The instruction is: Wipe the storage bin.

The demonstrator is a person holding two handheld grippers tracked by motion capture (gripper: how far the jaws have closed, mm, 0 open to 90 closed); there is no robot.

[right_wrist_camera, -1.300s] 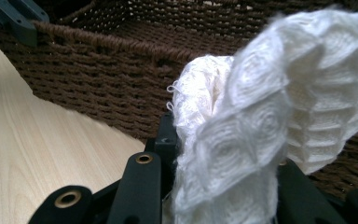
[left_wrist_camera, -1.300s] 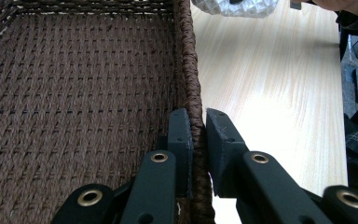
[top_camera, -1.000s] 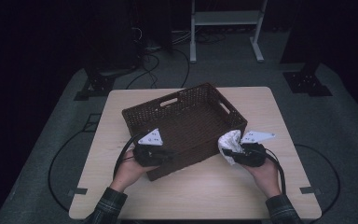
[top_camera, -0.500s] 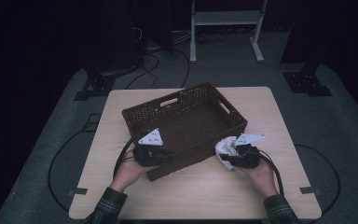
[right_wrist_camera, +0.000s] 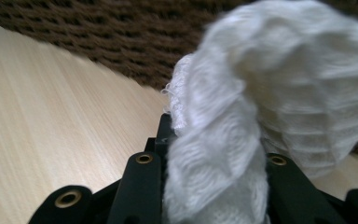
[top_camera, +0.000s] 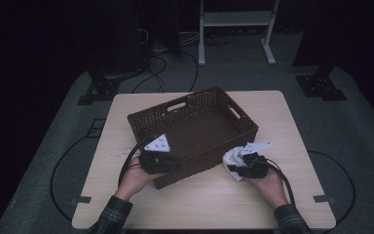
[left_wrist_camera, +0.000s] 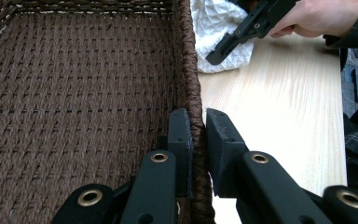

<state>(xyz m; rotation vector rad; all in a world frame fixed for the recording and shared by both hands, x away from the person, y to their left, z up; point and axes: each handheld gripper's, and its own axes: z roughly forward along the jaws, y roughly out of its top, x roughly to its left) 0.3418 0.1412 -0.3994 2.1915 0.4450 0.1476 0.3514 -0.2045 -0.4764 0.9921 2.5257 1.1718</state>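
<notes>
My right gripper (top_camera: pixel 237 170) is clamped on a bunched white cloth (top_camera: pixel 233 157), the wad bulging up between its jaws in the right gripper view, low over the surface (top_camera: pixel 292 126) just outside the basket (top_camera: pixel 195 127), beside its near right corner. My left gripper (left_wrist_camera: pixel 198 135) is pinched tight on the basket's near wall, one jaw inside, one outside, pinning the basket down.

I judge this as the carrying step: cloth in hand, basket steadied, drop not yet made. Next I'd have to lift the cloth above the woven rim, swing it over the bare basket floor, then open the jaws.

The rim is the edge to mind; trailing folds could catch on it. Inside the basket there is plenty of room, and the surface to my right is bare wood.
</notes>
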